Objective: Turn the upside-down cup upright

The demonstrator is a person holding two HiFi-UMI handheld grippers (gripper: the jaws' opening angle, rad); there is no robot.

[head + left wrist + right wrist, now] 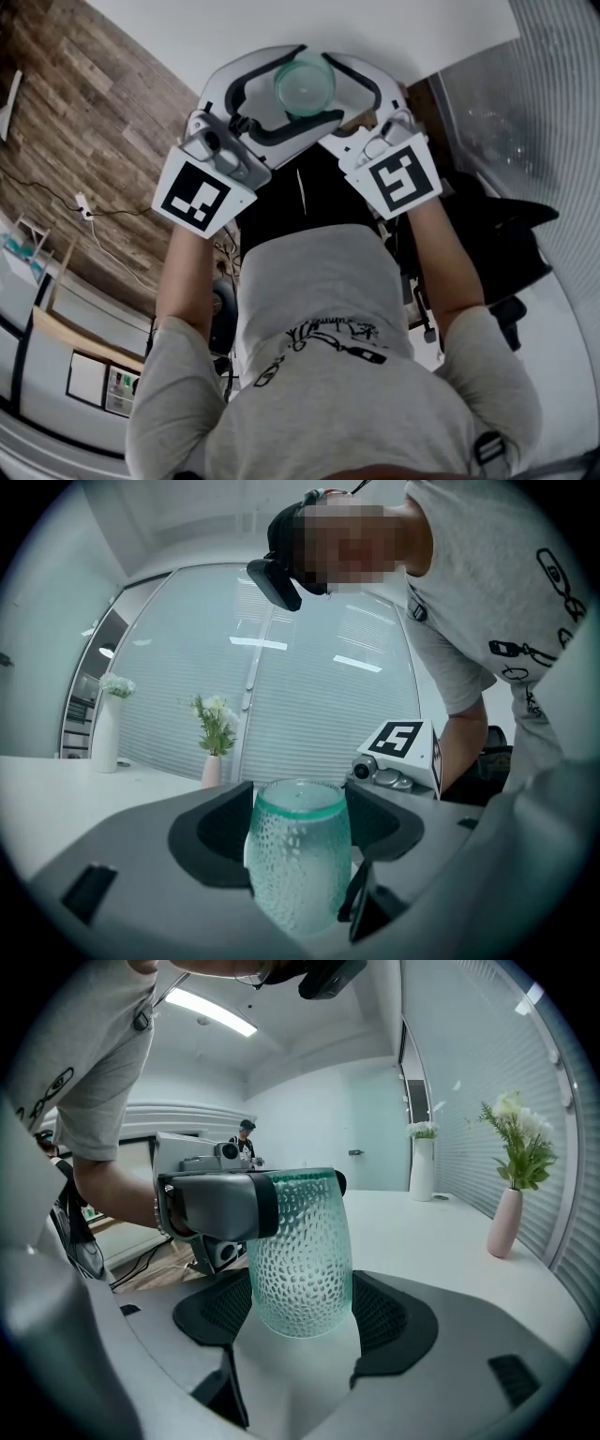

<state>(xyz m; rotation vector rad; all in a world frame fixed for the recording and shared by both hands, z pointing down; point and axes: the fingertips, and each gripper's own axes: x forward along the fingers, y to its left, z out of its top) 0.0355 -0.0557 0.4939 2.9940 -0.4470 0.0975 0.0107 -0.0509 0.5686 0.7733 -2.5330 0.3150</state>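
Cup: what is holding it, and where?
Left gripper: jaws clamp the green cup just below its rim. Right gripper: jaws flank its base, contact unclear.

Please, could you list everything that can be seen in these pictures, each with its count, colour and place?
cup: one, teal-green dimpled glass, open end up, over the table between both grippers
table: one, white, under the cup
pink vase: one, holds white flowers, on the table by the blinds
white vase: one, tall, holds flowers, further back on the table
blinds: pale grey, behind the vases
floor: brown wood planks, beside the table
cable: one, dark, on the floor
second person: one, far back in the room
left gripper: one, white and black, fingers closed on the cup
right gripper: one, same colours, fingers closed on the cup
shirt: one, grey, on the person
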